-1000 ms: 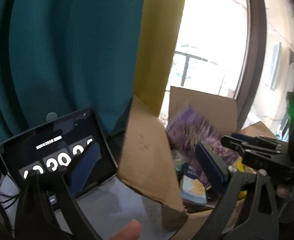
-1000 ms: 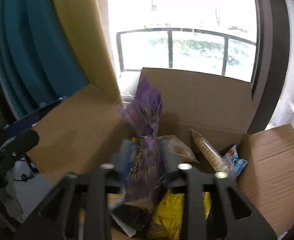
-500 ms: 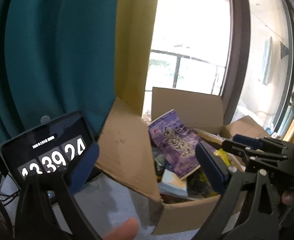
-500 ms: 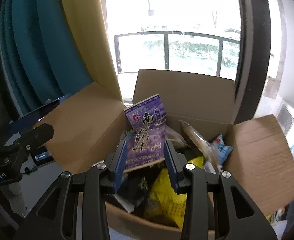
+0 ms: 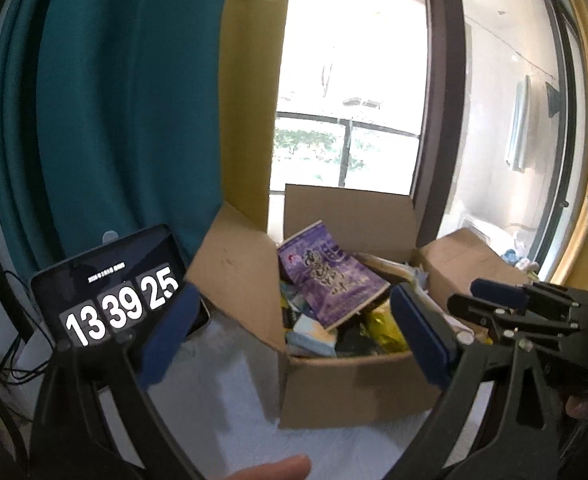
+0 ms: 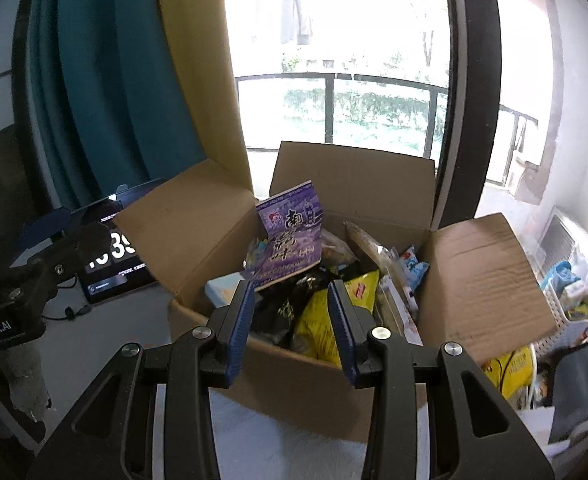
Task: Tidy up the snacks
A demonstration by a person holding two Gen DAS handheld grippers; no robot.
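A cardboard box [image 6: 294, 384] stands on the table [image 5: 230, 392] before the window [image 6: 373, 100], flaps open. Inside, a snack packet [image 6: 290, 236] leans upright at the back left, above a chip bag [image 6: 325, 324]. A tablet [image 5: 114, 284] stands left of the box, with a curtain [image 5: 114, 100] behind it.

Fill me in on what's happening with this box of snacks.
A person holds a two-finger gripper in each hand in front of an open cardboard box full of snack packets. A purple packet leans on top of the pile, above a yellow bag. The right gripper and the left gripper are both open and empty, outside the box.
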